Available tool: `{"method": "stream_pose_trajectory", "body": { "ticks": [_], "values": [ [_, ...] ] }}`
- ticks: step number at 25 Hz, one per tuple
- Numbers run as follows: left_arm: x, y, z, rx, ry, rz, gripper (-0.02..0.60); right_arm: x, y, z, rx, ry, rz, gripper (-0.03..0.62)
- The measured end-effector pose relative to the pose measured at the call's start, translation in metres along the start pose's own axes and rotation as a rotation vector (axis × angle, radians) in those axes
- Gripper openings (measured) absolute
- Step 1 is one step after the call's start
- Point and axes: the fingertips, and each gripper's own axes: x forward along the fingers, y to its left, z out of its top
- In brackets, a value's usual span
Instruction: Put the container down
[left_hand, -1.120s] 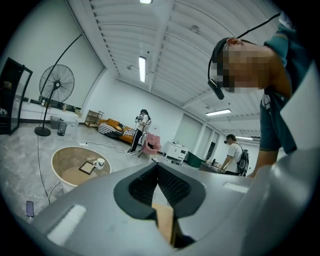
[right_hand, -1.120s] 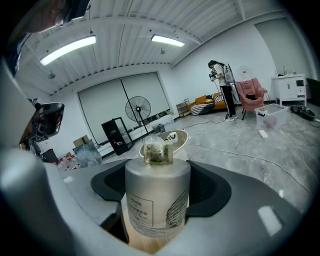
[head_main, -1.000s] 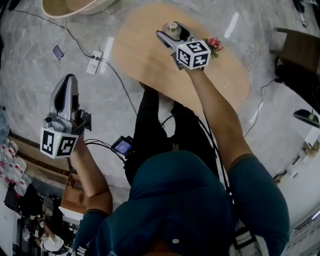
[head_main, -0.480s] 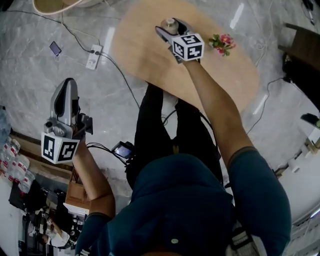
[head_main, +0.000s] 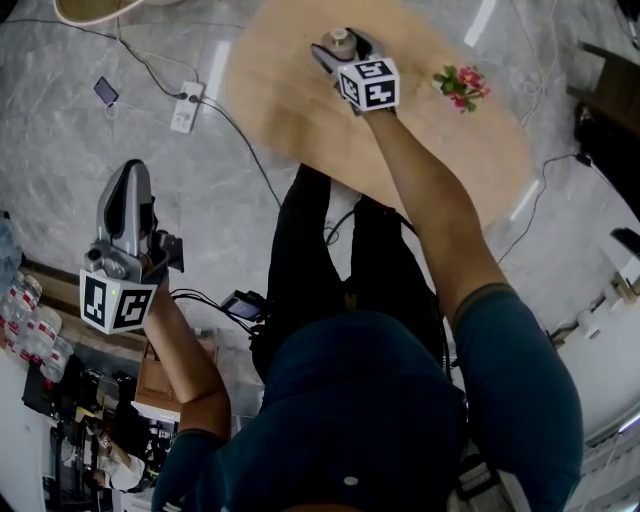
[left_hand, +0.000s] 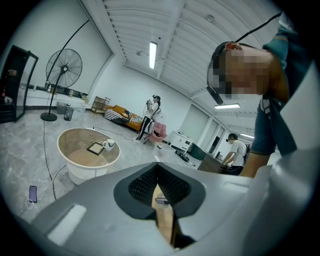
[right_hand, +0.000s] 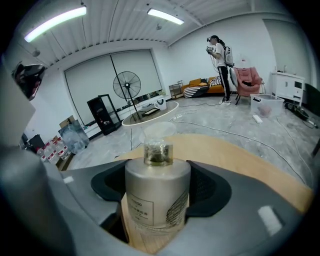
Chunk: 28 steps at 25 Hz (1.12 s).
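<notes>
The container (right_hand: 156, 195) is a silver bottle with a clear cap and a small label. My right gripper (right_hand: 159, 181) is shut on its body, one dark pad on each side. In the head view the container (head_main: 337, 41) and the right gripper (head_main: 340, 50) are over the far end of the oval wooden table (head_main: 300, 110). I cannot tell whether the bottle's base touches the wood. My left gripper (head_main: 130, 180) hangs over the floor at the left, far from the table. Its jaws (left_hand: 159, 182) stand shut with nothing between them.
A small bunch of pink flowers (head_main: 460, 85) lies on the table to the right of the right gripper. On the marble floor are a white power strip (head_main: 186, 105), cables and a phone (head_main: 104, 92). A round white table (left_hand: 87, 150) stands further off.
My right gripper has carried the container further out over the table and slightly left, away from the flowers. The left gripper has barely moved.
</notes>
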Motion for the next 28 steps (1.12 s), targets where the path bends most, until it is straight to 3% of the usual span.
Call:
{"method": "stream_pose_trajectory", "body": {
  "ticks": [16, 23, 28],
  "values": [
    [0.023, 0.003, -0.011, -0.01, 0.027, -0.017, -0.005, 0.006, 0.004, -0.021, -0.133, -0.016, -0.026, 0.347],
    [0.028, -0.004, 0.003, -0.009, 0.005, -0.024, -0.005, -0.006, 0.005, -0.033, -0.179, 0.055, -0.021, 0.347],
    [0.021, -0.013, 0.013, -0.008, -0.014, -0.016, -0.005, -0.009, 0.006, -0.048, -0.193, 0.171, 0.002, 0.35]
  ]
}}
